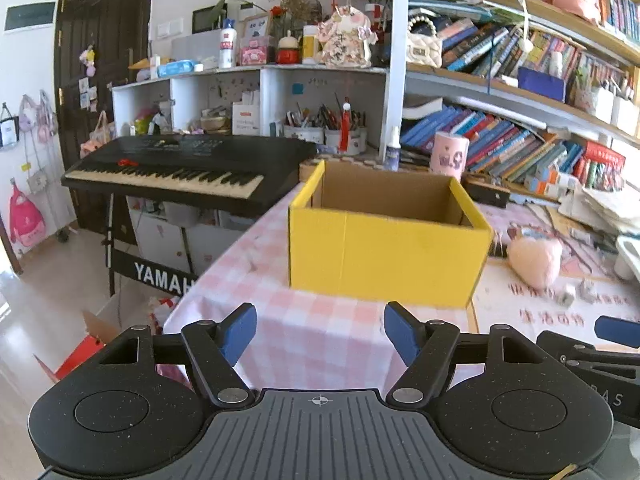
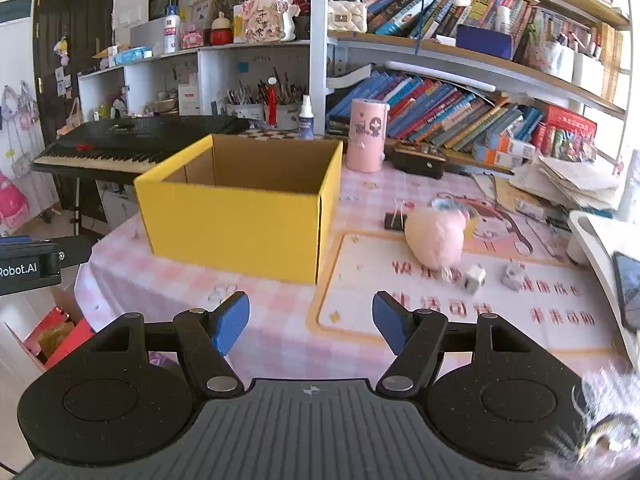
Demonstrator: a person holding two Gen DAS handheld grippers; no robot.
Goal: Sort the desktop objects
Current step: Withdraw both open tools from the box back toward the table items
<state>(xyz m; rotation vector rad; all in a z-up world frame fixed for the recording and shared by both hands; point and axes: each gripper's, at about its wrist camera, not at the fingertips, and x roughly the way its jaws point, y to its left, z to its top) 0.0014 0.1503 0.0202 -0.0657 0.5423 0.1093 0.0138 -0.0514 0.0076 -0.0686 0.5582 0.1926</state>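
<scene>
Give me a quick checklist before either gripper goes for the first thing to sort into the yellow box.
1. Left gripper open, nothing between its jaws: ok.
2. Right gripper open, nothing between its jaws: ok.
3. Yellow box upright, top open: ok.
4. Box free of items: cannot tell, its floor is hidden in both views.
5. Pink plush lying free on the mat, right of the box: ok.
6. Small cube in front of the plush, apart from it: ok.

The yellow box hides its own floor; small desk pieces blur.
</scene>
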